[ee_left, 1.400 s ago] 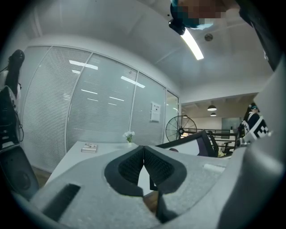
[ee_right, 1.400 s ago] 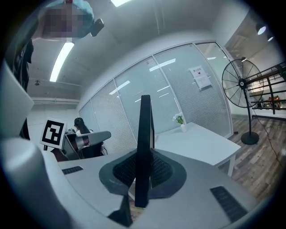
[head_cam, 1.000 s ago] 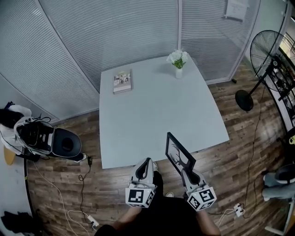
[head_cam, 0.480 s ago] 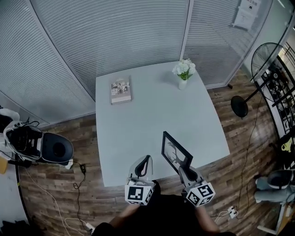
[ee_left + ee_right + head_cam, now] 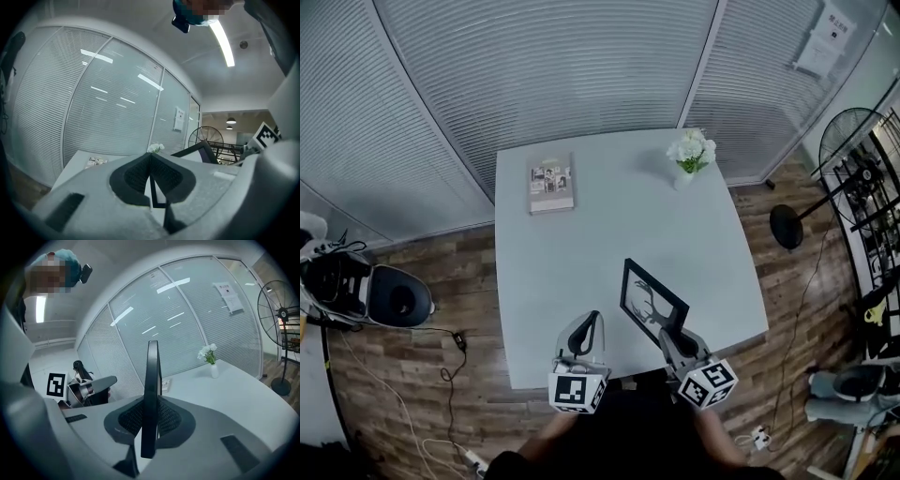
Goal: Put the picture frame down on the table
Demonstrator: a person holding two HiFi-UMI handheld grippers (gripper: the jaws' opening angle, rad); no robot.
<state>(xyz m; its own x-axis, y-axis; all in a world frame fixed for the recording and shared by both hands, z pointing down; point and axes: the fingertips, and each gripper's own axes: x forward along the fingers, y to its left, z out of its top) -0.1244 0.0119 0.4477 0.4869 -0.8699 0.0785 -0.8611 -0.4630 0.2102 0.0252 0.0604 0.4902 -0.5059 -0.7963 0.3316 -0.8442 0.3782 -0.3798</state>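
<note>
1. Picture frame point(image 5: 653, 305): black, with a pale print of a deer. It stands on edge in the right gripper point(image 5: 673, 339), over the near right part of the table point(image 5: 581, 253). I can't tell whether its lower edge touches the top.
2. In the right gripper view I see the frame point(image 5: 151, 394) edge-on and upright, with both pads of the right gripper point(image 5: 150, 420) pressed on its two sides, clamped.
3. Left gripper point(image 5: 586, 330): just left of the right one, at the table's near edge. In the left gripper view its jaws point(image 5: 151, 176) meet at the tips with nothing between them, so I call it closed and empty.
4. The two grippers are side by side, not touching, marker cubes toward the person.
5. Table: pale grey, square.
6. Book point(image 5: 551, 183): lies flat at the far left of the table, well apart from the frame.
7. Vase of white flowers point(image 5: 689, 155): upright at the far right corner.
8. Standing fan point(image 5: 853, 169): on the wood floor, right of the table.
9. Blinds cover the glass wall behind the far edge.
</note>
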